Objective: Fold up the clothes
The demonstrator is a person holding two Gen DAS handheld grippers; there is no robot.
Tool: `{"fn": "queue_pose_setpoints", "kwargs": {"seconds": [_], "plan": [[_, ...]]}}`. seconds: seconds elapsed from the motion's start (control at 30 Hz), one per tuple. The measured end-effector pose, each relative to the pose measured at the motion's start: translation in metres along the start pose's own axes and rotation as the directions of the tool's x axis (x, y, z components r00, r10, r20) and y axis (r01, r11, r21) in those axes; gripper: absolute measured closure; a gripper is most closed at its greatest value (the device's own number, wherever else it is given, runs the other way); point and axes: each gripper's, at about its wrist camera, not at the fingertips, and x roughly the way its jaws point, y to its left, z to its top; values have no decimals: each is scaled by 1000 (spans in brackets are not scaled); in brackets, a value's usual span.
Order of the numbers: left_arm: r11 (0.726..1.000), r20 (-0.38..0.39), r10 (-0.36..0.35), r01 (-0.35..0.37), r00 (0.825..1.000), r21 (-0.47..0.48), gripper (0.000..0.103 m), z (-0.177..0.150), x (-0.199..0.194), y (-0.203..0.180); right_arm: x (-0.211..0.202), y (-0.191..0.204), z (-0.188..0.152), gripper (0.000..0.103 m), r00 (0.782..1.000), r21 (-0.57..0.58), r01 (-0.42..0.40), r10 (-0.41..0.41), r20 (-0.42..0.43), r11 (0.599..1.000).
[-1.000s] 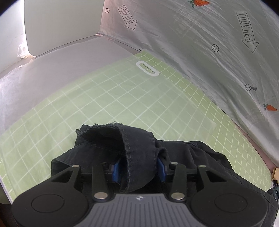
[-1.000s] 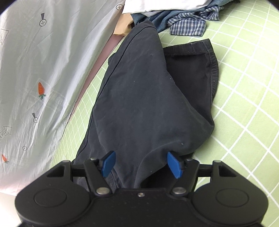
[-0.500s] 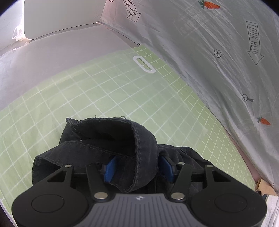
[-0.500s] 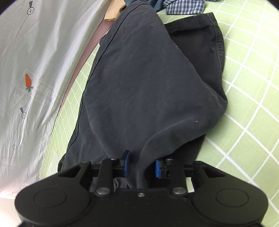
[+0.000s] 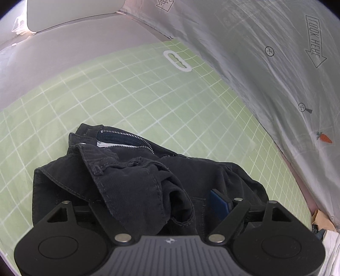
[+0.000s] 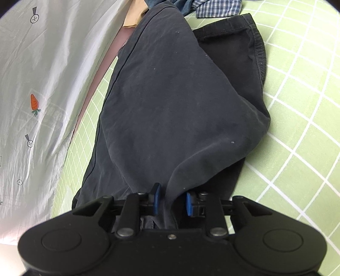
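A: Where do the trousers (image 6: 180,102) lie from the right gripper (image 6: 171,200)?

B: Straight ahead of it. The legs run away from its fingers along the mat (image 6: 297,131), hems at the far end near a heap of clothes (image 6: 214,8), so the long axis follows the gripper's own line. Its jaws have just drawn in and pinch a raised ridge of leg cloth.

A: And the left gripper (image 5: 161,208)?

B: It is over the waist end, which sits bunched right under and ahead of it, the open zip (image 5: 127,138) pointing away from the tool. Its jaws have just been spreading; cloth lies between them, but the one pad (image 5: 218,203) in view stands clear of it (the other is hidden under a fold).

A: So which hand leads?

B: Probably the right, the only one with a hold; a fold would carry the legs toward the waist.
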Motion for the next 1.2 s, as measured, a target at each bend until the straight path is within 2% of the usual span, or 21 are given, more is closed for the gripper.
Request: {"fn": "queue_pose_setpoints", "kwargs": {"seconds": [0.03, 0.07, 0.1, 0.13, 0.2, 0.3, 0.4, 0.53, 0.63, 0.73, 0.8, 0.9, 0.97, 1.03, 1.07, 1.1, 1.2], "plan": [[1000, -7, 19, -19, 1000, -3, 25, -1, 2, 2, 0, -2, 0, 78, 1000, 7, -2, 2, 0, 1000], [999, -14, 39, -39, 999, -5, 39, -2, 5, 4, 0, -2, 0, 81, 1000, 10, -8, 8, 1, 1000], [998, -22, 58, -58, 998, -8, 48, -4, 7, 6, 0, -3, 1, 88, 1000, 13, -14, 14, 3, 1000], [998, -21, 56, -57, 998, -10, 50, -4, 7, 8, -1, -3, 1, 90, 1000, 16, -20, 19, 5, 1000], [999, -9, 30, -30, 1000, -35, 61, -2, 5, 13, -3, -3, 2, 94, 1000, 14, -28, 28, 13, 1000], [998, 17, 25, -24, 1000, -61, 68, 6, -1, 13, -10, 2, 5, 97, 998, -9, -51, 52, 34, 999], [997, 62, 14, -9, 998, -80, 71, 21, -12, 8, -23, 11, 14, 98, 995, -50, -69, 73, 72, 996], [998, 134, 4, 4, 991, -61, 73, 51, -21, -12, -34, 40, 42, 99, 979, -95, -148, 159, 124, 984], [999, 174, -11, 17, 985, -30, 74, 79, -20, -27, -34, 85, 62, 99, 964, -234, -172, 212, 157, 957], [999, 190, -27, 31, 981, -19, 74, 112, -6, -42, -23, 139, 78, 99, 950, -385, -165, 251, 186, 908], [999, 220, -49, 51, 974, -5, 74, 133, 0, -55, -15, 177, 91, 100, 933, -453, -174, 294, 209, 874], [993, 265, -118, 114, 957, 30, 70, 161, 7, -73, -10, 232, 103, 99, 893, -547, -147, 349, 286, 824], [992, 254, -129, 123, 959, 39, 64, 173, 14, -84, -7, 257, 106, 99, 859, -595, -121, 384, 338, 794], [994, 263, -109, 98, 959, 56, 56, 173, 21, -90, 10, 275, 108, 89, 875, -631, -71, 352, 332, 773], [994, 262, -108, 96, 959, 58, 51, 169, 24, -90, 20, 279, 108, 73, 898, -641, -44, 312, 311, 766], [993, 249, -110, 98, 962, 59, 45, 163, 25, -87, 31, 275, 102, 67, 917, -644, -5, 260, 301, 765], [994, 213, -109, 99, 971, 55, 43, 141, 26, -73, 58, 251, 79, 64, 959, -670, 71, 133, 248, 739]]}}
